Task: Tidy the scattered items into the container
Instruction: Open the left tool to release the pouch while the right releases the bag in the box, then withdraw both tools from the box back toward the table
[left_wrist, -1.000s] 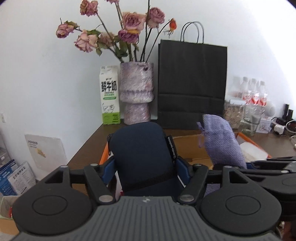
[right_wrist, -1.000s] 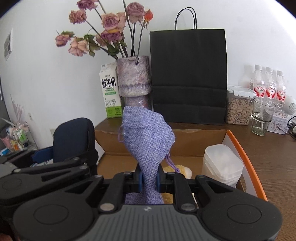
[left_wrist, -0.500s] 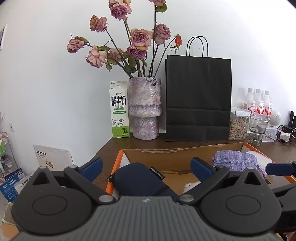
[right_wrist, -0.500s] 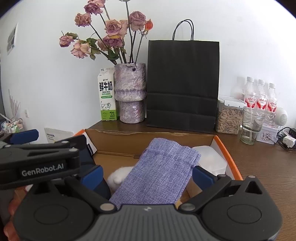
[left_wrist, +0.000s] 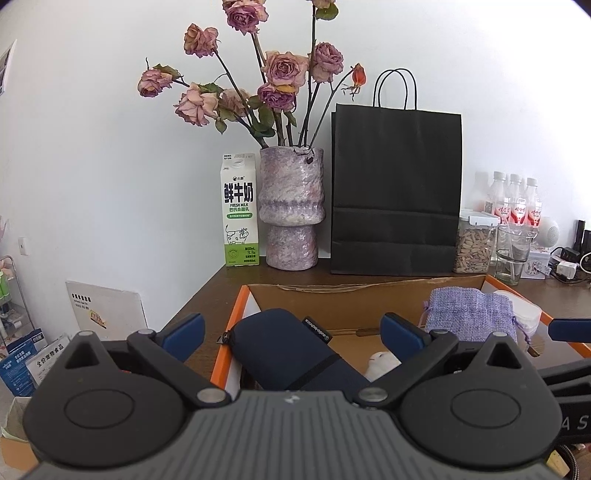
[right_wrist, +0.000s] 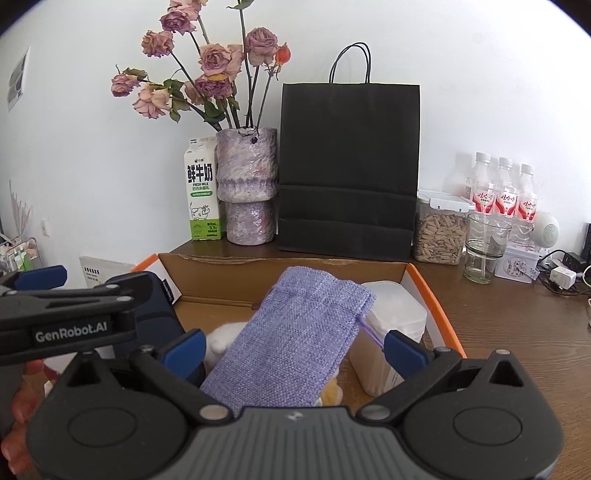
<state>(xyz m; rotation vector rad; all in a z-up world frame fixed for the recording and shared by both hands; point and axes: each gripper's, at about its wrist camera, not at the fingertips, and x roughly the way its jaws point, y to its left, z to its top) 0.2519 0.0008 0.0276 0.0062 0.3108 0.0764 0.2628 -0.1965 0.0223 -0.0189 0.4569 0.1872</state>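
Note:
An open cardboard box with orange flaps sits on the brown table. A navy pouch lies at the box's left side, also in the right wrist view. A purple burlap bag lies across the box's contents; it shows in the left wrist view too. A white plastic tub and a white plush item are in the box. My left gripper is open above the navy pouch. My right gripper is open above the purple bag.
Behind the box stand a milk carton, a vase of dried roses, a black paper bag, a seed jar, a glass and water bottles. Cables and a plug lie at the right.
Both grippers opened and let go: the navy pouch and the purple bag now lie in the box. Both grippers drew back and up slightly.

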